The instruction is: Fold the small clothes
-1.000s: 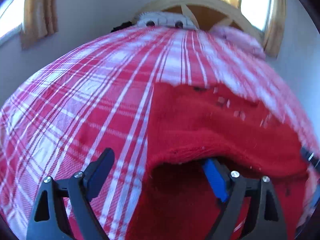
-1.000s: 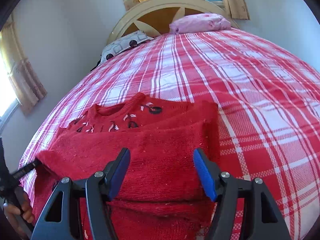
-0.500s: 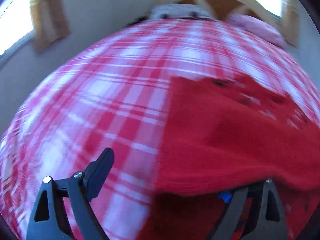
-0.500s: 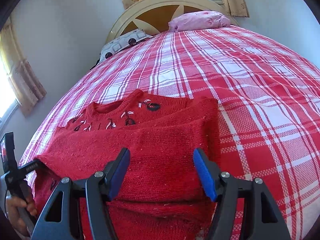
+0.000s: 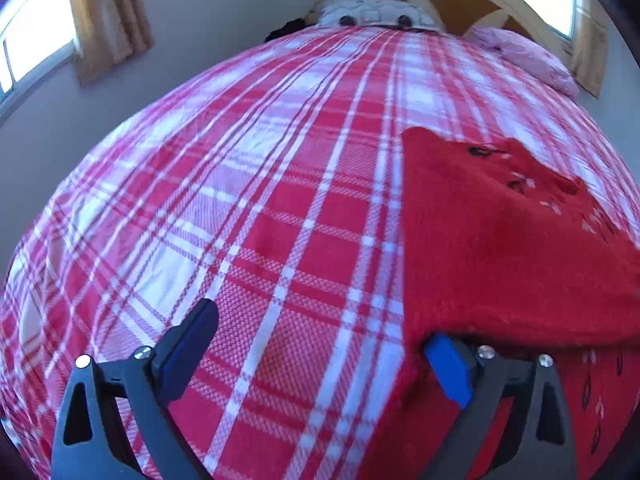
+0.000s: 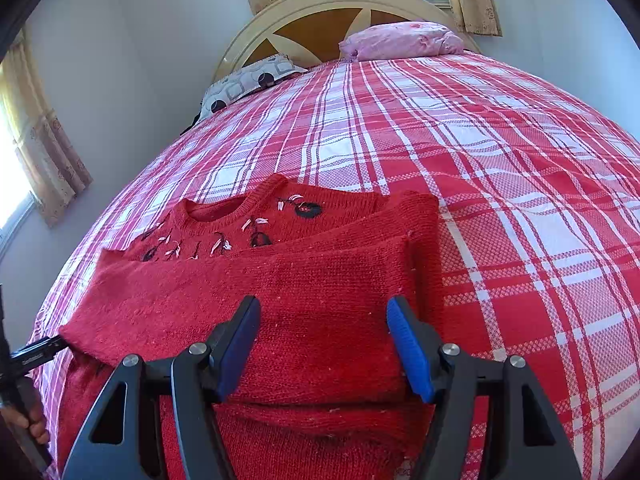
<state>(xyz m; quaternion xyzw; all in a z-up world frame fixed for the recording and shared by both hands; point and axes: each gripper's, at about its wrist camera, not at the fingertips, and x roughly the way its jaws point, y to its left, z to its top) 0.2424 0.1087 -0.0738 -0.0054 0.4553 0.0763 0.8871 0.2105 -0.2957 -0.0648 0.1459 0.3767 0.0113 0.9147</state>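
Sweater (image 6: 280, 304), red knit with dark embroidery near the neck, lies folded on the plaid bed (image 6: 520, 200), filling the lower centre of the right wrist view. A second ago its folded edge draped across the left gripper (image 5: 320, 356); now that edge sits at the right of the left view, over only the blue right finger (image 5: 448, 368). Those fingers are spreading wide apart, bedspread between them. The right gripper (image 6: 324, 340) has not moved, fingers apart above the knit.
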